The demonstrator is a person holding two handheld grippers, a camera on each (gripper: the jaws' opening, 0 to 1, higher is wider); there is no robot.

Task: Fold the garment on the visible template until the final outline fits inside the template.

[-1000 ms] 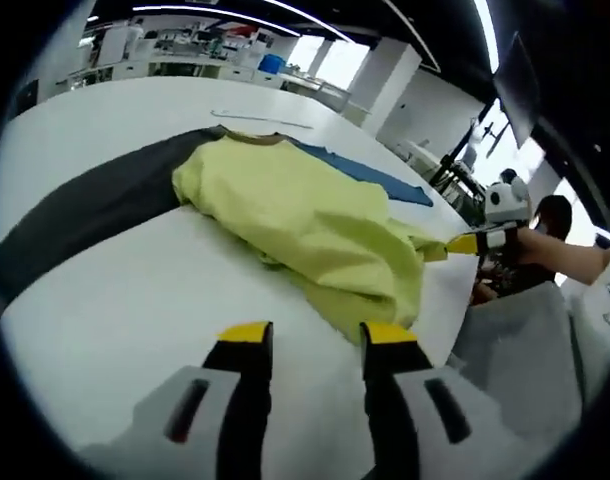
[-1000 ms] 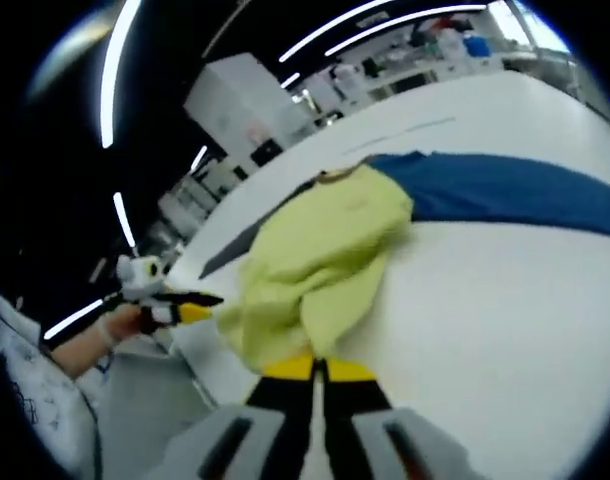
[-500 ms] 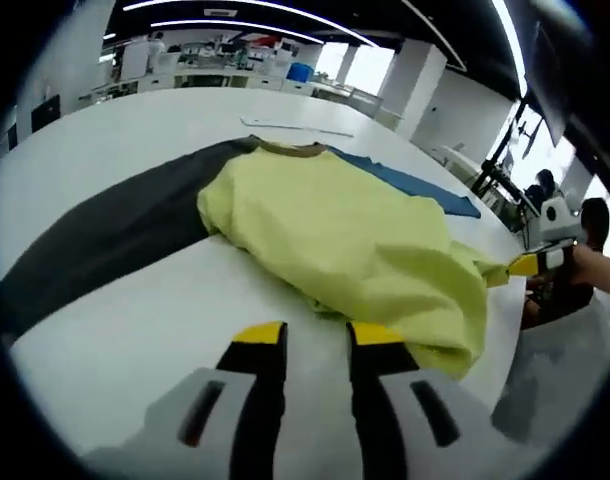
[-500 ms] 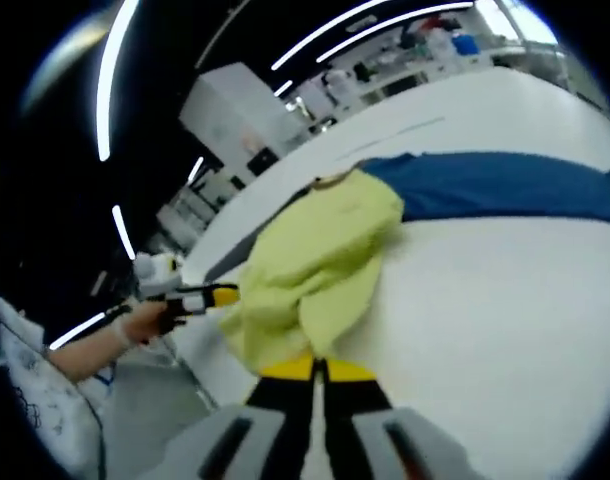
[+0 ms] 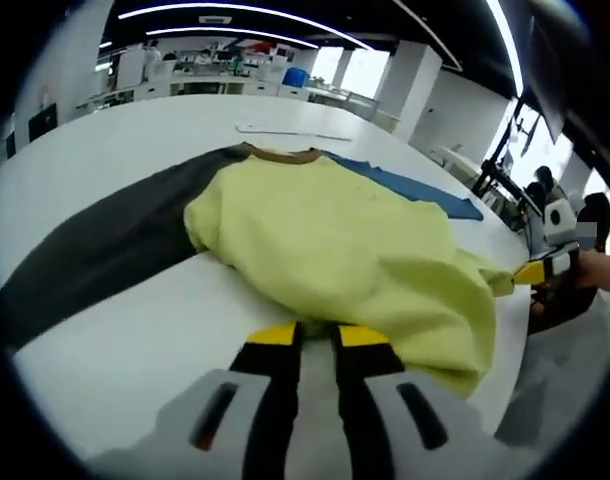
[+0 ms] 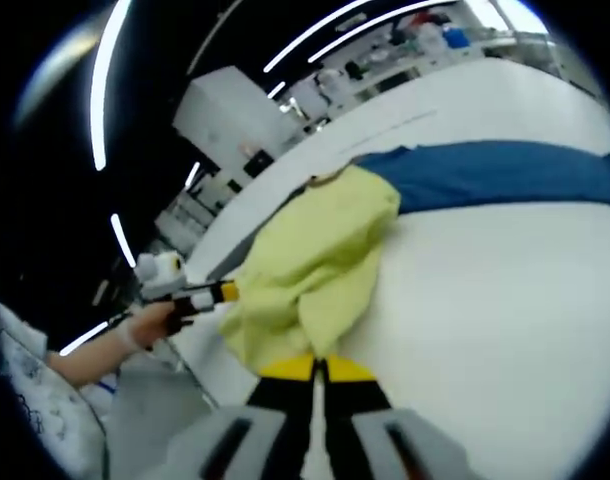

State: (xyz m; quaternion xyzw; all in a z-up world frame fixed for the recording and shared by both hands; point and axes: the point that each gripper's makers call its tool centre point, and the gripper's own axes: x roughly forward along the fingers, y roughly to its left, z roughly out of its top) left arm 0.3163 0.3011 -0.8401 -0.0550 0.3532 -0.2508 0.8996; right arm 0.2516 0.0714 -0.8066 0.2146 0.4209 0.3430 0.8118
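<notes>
A yellow-green garment (image 5: 345, 240) with a brown collar (image 5: 280, 155) lies bunched on the white table (image 5: 125, 330). A dark grey band (image 5: 95, 250) runs out from its left shoulder and a blue band (image 5: 405, 185) from its right, like sleeves. My left gripper (image 5: 319, 335) rests at the near hem, its jaws drawn close with a narrow gap still showing. At the table's right edge my right gripper (image 5: 530, 270) holds a corner of the cloth. In the right gripper view the garment (image 6: 315, 265) reaches down to my right gripper (image 6: 318, 368), which is shut on its hem. My left gripper (image 6: 220, 292) touches the cloth's left edge.
The table edge drops to grey floor (image 5: 555, 360) just right of the garment. A thin white strip (image 5: 290, 130) lies on the table beyond the collar. A person's hand (image 6: 135, 330) holds the left gripper. Desks and shelves stand far behind.
My left gripper's jaws have narrowed from wide apart to nearly together, and it has come up to the garment's hem. My right gripper stays shut on the cloth.
</notes>
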